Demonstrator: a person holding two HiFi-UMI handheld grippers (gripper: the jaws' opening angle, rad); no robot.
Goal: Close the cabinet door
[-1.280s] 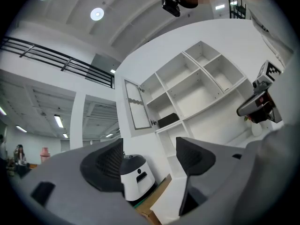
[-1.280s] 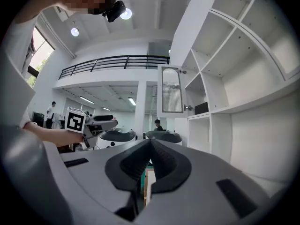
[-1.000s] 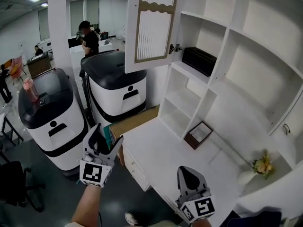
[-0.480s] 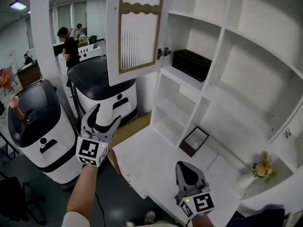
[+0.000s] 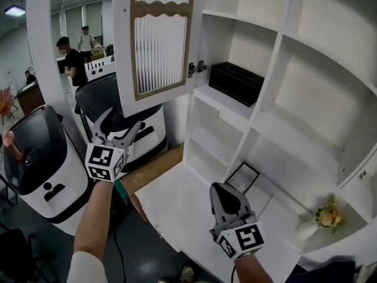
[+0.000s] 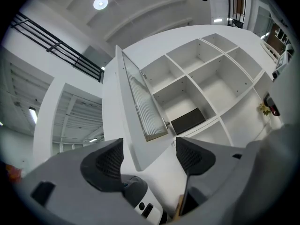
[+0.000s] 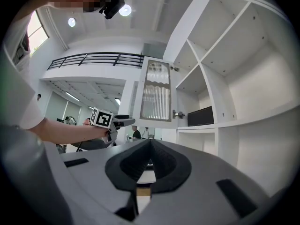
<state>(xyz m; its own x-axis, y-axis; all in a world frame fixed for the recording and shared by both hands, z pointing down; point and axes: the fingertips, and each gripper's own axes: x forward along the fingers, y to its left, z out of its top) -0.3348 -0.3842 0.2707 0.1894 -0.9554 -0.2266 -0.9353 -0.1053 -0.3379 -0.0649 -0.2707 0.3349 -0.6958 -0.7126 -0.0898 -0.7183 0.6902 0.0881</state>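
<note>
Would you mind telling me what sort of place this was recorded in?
Most likely an open workshop or robotics lab, not a home: a white shelf unit with its ribbed-glass cabinet door open stands beside large white-and-black machines, and people stand about in the hall behind.

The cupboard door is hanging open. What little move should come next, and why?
Probably raise the left gripper to the cabinet door near its lower edge: the door stands swung out, and that gripper, open and empty, sits just below it, not touching.

The right claw point(image 7: 150, 149) is closed; cabinet door point(image 7: 157, 92) hangs open.
</note>
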